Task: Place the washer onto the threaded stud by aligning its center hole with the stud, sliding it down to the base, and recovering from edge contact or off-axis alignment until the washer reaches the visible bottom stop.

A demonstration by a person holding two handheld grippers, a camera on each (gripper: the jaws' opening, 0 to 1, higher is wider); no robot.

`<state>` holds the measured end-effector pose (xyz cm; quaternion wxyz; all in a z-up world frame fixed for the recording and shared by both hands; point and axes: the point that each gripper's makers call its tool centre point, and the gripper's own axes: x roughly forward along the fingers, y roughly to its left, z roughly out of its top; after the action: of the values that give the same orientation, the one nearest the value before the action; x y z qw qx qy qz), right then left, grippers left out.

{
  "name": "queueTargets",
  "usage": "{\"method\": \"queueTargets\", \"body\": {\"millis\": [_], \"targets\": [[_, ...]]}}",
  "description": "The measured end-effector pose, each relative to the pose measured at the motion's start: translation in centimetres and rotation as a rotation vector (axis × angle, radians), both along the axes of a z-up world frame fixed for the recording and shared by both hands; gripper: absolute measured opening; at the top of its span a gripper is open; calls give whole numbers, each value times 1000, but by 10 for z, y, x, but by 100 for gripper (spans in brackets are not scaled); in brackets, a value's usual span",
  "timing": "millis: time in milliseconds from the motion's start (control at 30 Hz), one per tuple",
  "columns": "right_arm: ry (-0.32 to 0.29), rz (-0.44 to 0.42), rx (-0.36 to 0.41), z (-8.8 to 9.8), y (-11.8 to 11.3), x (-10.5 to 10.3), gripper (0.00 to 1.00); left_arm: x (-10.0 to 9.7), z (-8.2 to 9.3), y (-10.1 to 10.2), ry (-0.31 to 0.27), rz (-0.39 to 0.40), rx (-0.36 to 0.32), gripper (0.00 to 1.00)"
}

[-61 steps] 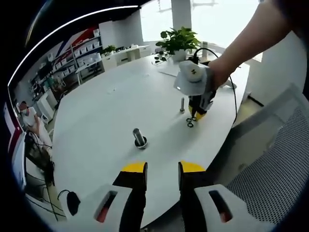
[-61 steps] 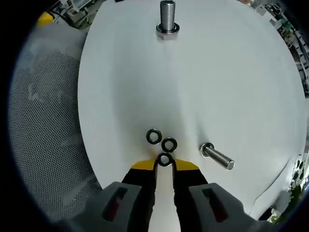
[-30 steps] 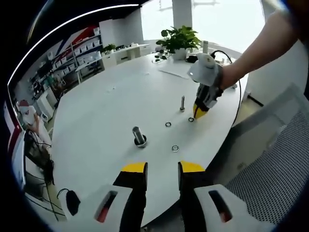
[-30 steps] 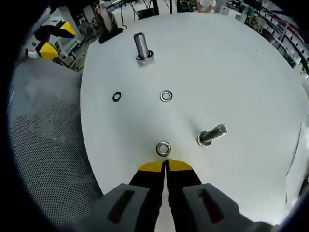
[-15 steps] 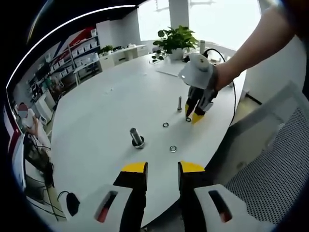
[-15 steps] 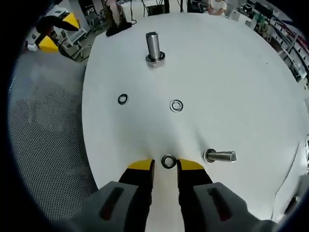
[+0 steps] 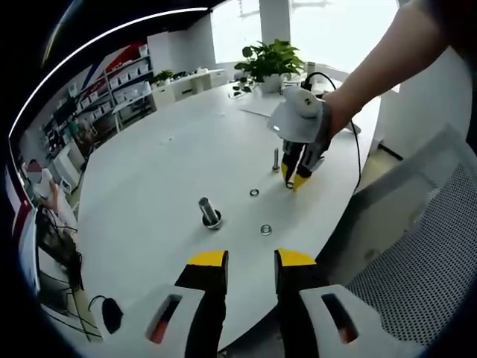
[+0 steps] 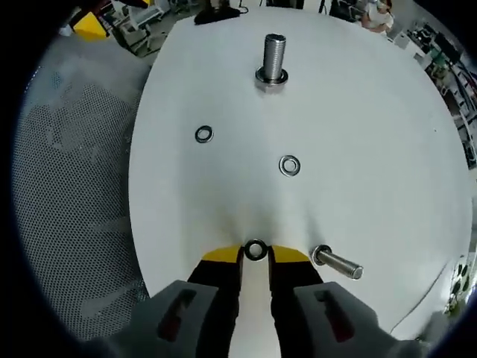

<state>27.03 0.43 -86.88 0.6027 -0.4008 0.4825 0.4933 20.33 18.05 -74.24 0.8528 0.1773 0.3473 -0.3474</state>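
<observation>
The threaded stud [image 8: 273,58] stands upright on the white table [image 8: 373,149], far ahead in the right gripper view. My right gripper [image 8: 255,256] is low at the near table edge, its yellow tips closed against the sides of a washer [image 8: 255,250] that still lies on the table. Two more washers [image 8: 203,134] [image 8: 290,165] lie loose between it and the stud. In the left gripper view the stud [image 7: 209,212] is centre-left, with the right gripper [image 7: 292,181] beyond it. My left gripper [image 7: 251,261] hovers open off the table edge, holding nothing.
A smaller bolt [image 8: 337,262] lies just right of the right gripper's jaws; in the left gripper view the bolt [image 7: 276,158] sits beside that gripper. A mesh chair [image 8: 67,186] borders the table's left. A potted plant [image 7: 272,60] and shelves stand at the far side.
The right gripper opened around the nearest washer, moved in lower, and its jaws have closed onto the washer's sides. The left gripper has stayed put.
</observation>
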Motion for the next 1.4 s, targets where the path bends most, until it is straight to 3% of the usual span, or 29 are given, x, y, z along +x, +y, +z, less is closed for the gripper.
{"method": "queueTargets", "body": {"millis": [300,500,633,733,1067,1300,1400], "targets": [[-1,51,-125,-1,2,-5,15,-1,0,0,1,-2,3,22],[-2,8,-143,-4,1,0,14,0,-1,1,2,-2,4,22],[-58,10,-86,-4,2,1,14,7,4,8,-6,44,-17,22],[-70,-49,-20,-2,0,0,14,9,8,8,-14,59,-44,22],[-68,-122,26,0,-1,-2,13,7,9,3,-18,46,-54,23],[-69,-129,29,1,-3,-6,13,8,11,2,-28,49,-60,23],[-54,-152,22,0,-3,-4,13,10,14,4,-62,42,-36,23]]}}
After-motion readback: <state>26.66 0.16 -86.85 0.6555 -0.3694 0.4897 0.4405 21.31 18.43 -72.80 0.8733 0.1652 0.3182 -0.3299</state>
